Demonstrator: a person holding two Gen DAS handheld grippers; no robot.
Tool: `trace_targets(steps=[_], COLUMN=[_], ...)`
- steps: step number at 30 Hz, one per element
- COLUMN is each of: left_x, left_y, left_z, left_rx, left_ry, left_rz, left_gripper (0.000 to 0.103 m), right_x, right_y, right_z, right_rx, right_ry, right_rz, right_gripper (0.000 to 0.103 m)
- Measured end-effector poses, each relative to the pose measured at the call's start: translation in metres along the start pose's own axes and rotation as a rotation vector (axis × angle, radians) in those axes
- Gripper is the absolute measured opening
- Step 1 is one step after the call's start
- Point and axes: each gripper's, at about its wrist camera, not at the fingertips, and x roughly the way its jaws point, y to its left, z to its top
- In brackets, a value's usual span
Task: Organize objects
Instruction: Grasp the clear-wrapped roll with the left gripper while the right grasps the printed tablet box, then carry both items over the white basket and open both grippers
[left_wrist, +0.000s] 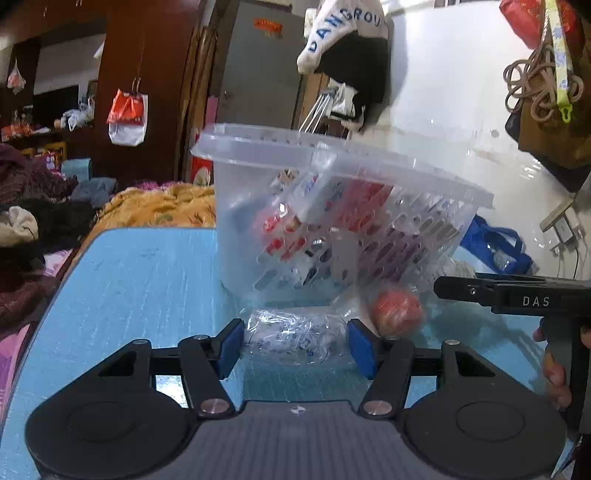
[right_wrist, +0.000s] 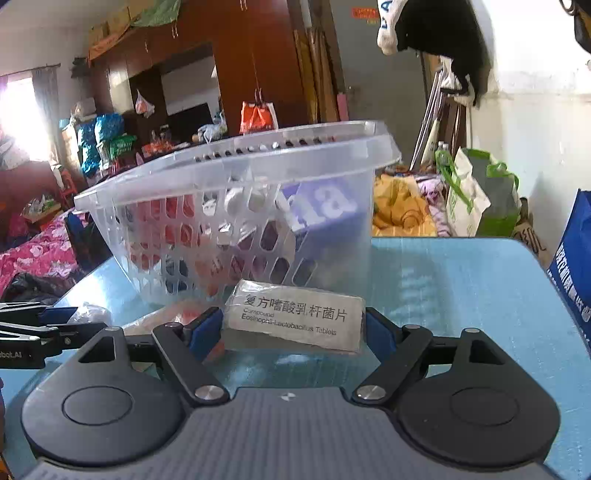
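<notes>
The sorting is looking well along: one clear slotted basket, standing at the far middle of the blue desk, is already holding several red and purple packs, too overlapped to count. Three things are still lying on the desk near it. The left tongs are closing on one crinkled clear packet, the right tongs are bracketing one tablet sheet, though real grip I cannot tell, and one red ball-like item is waiting just right of the packet.

Translucent plastic basket (glossy); table seemingly matt.
</notes>
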Motion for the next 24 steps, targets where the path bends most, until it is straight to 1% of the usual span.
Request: trace_targets(steps=[7, 12, 15, 18, 20, 23, 24], left_x=[-0.009, -0.014, -0.017, -0.020, -0.025, -0.037, -0.041], left_y=[-0.002, -0.004, -0.005, -0.005, -0.004, -0.007, -0.006], left_z=[-0.001, -0.002, -0.003, -0.004, -0.005, -0.006, -0.004], left_rx=[0.016, 0.031, 0.036, 0.023, 0.017, 0.020, 0.008], left_ry=[-0.069, -0.108, -0.129, -0.156, -0.188, -0.262, -0.273], left_rz=[-0.006, -0.011, -0.009, 0.013, 0.015, 0.035, 0.021], left_gripper=[0.064, 0.064, 0.064, 0.064, 0.064, 0.064, 0.064], right_x=[-0.013, -0.029, -0.033, -0.037, -0.042, -0.053, -0.059], right_y=[0.006, 0.012, 0.018, 0.023, 0.025, 0.028, 0.029], right_z=[-0.003, -0.008, -0.009, -0.011, -0.013, -0.018, -0.018], right_rx=[-0.036, -0.052, -0.076, -0.097, -0.108, -0.122, -0.123], right_ry=[-0.092, -0.201, -0.237, -0.273, -0.312, -0.373, -0.385], right_rz=[-0.008, -0.010, -0.025, -0.034, -0.037, -0.030, -0.024], right_gripper=[0.083, 0.083, 0.083, 0.083, 0.083, 0.083, 0.083])
